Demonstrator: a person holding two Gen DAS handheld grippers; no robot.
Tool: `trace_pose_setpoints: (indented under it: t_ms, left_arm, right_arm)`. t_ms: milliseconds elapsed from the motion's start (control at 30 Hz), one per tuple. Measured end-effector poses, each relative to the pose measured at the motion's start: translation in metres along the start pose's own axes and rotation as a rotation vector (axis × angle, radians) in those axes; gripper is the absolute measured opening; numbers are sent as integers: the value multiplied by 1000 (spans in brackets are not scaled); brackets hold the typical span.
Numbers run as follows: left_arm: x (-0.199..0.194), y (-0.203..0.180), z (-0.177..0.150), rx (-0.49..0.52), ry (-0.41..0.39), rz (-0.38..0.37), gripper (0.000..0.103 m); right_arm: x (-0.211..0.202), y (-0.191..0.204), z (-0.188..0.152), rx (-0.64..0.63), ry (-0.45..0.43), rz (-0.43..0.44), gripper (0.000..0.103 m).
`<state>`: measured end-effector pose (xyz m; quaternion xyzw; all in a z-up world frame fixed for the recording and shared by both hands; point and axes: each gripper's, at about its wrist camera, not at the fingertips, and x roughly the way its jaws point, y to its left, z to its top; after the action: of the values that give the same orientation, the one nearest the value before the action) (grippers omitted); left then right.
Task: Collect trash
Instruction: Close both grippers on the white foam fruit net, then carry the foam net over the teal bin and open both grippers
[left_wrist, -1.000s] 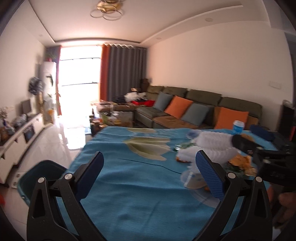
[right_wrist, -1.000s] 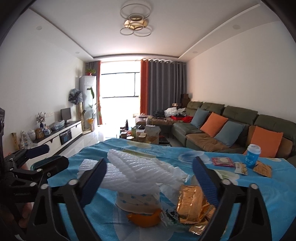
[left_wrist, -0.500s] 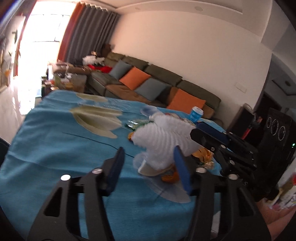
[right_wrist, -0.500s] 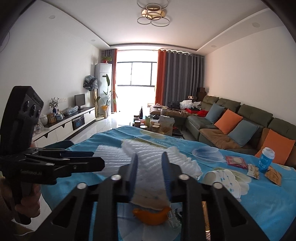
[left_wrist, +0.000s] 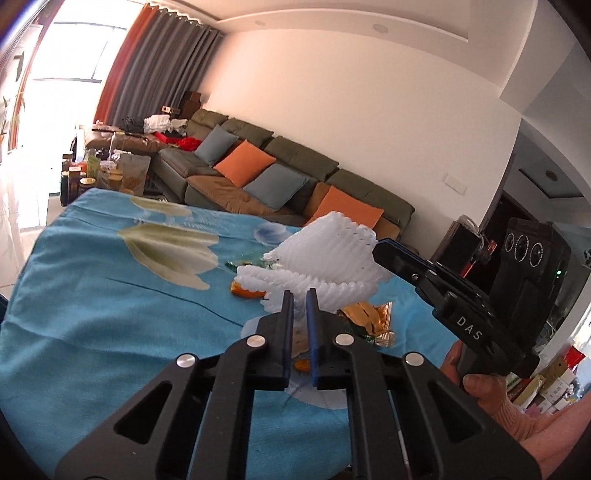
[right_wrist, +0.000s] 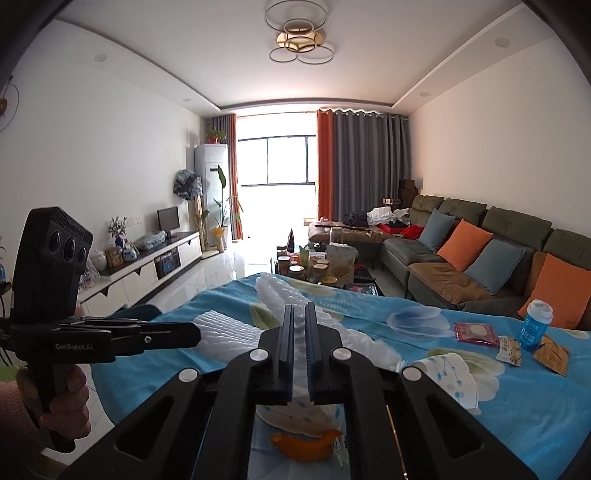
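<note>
White foam netting (left_wrist: 325, 254) lies heaped on the blue tablecloth (left_wrist: 110, 314), over a floral paper bowl (right_wrist: 295, 417). My left gripper (left_wrist: 300, 295) has its jaws closing tight on the net's lower edge. From the right wrist view, its tip (right_wrist: 195, 334) meets the flat foam piece (right_wrist: 225, 328). My right gripper (right_wrist: 300, 308) is closing to shut with foam netting (right_wrist: 273, 295) pinched between its blue pads. In the left wrist view its tip (left_wrist: 378, 251) presses into the top of the heap. Orange peel (right_wrist: 306, 445) and a gold wrapper (left_wrist: 365, 317) lie beside the bowl.
To the right on the table lie a tipped floral paper cup (right_wrist: 450, 373), a red packet (right_wrist: 474, 332), a blue-labelled cup (right_wrist: 533, 325) and snack wrappers (right_wrist: 552, 352). A dark teal tub or seat (right_wrist: 140, 312) shows past the table's left edge. A sofa (right_wrist: 480, 258) stands behind.
Both grippers went from wide open around the foam heap to shut on it. The left gripper swung right and turned toward the heap; the right one stayed in place.
</note>
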<state>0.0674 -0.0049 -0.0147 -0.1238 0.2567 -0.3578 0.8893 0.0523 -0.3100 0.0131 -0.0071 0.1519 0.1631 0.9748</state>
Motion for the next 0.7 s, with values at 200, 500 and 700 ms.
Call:
trace_pose_setpoints:
  t_ms: [200,500,700]
  left_arm:
    - [-42,4,14,-5,-74,20,7]
    - [-111,14,25,-8,-165,121,7]
    - [-164,38,23,-50,-206,236,7]
  right_arm:
    - [-5,-3,12,36,-29,46,4]
    - [14,19,30,44,-42,184,4]
    - [48,48,39,53,-20,313,4]
